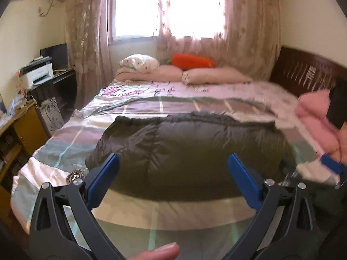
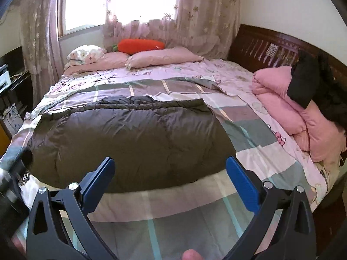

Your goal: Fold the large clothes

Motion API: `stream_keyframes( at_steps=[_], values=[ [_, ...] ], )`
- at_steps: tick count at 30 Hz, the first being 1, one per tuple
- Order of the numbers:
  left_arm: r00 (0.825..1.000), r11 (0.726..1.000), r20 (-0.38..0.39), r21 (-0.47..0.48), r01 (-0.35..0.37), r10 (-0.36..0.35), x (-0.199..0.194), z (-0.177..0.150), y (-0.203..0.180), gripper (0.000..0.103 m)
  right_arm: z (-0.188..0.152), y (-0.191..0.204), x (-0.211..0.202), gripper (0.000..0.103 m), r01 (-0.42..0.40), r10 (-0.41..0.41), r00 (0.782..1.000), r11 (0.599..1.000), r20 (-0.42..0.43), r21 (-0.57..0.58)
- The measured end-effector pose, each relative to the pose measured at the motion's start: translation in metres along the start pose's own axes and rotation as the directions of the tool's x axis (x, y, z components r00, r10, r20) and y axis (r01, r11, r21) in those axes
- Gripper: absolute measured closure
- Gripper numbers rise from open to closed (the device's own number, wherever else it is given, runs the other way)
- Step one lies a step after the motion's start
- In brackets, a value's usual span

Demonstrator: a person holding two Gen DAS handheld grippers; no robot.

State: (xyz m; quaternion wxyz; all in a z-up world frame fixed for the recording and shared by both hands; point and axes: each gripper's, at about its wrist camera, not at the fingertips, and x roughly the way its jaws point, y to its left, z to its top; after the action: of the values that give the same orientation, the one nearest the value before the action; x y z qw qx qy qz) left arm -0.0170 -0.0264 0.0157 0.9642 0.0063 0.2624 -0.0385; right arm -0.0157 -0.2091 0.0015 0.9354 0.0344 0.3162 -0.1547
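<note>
A dark grey puffy down jacket (image 1: 184, 149) lies folded into a wide block across the bed; it also shows in the right wrist view (image 2: 130, 132). My left gripper (image 1: 173, 162) is open and empty, held above the jacket's near edge. My right gripper (image 2: 170, 166) is open and empty, held above the jacket's near right edge. The right gripper's blue finger (image 1: 331, 166) shows blurred at the right of the left wrist view. A dark part of the left gripper (image 2: 13, 173) shows at the left edge of the right wrist view.
The checked bedsheet (image 2: 249, 130) covers the bed. Pink pillows (image 2: 162, 58), an orange carrot cushion (image 2: 141, 44) and a wooden headboard (image 2: 271, 45) are at the back. A folded pink quilt (image 2: 288, 108) with dark clothes (image 2: 321, 91) lies right. A desk with a printer (image 1: 39, 75) stands left.
</note>
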Motion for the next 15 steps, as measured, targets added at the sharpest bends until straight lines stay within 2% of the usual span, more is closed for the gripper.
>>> stream_keyframes(
  at_steps=[3,6,15],
  values=[
    [0.999,0.999,-0.018,-0.017,0.028,-0.028,0.0,0.001,0.002,0.002,-0.003,0.008,-0.003,0.001,-0.002,0.002,1.0,1.0,-0.009,-0.025],
    [0.999,1.0,-0.033,0.005,0.013,-0.013,0.003,-0.002,-0.002,0.002,-0.007,0.017,-0.002,0.001,0.025,-0.026,1.0,0.998,-0.015,-0.05],
    [0.998,1.0,-0.055,0.009,0.01,-0.01,0.005,-0.004,-0.001,0.002,-0.007,0.021,0.011,0.001,-0.036,0.036,0.997,0.999,-0.072,-0.005]
  ],
)
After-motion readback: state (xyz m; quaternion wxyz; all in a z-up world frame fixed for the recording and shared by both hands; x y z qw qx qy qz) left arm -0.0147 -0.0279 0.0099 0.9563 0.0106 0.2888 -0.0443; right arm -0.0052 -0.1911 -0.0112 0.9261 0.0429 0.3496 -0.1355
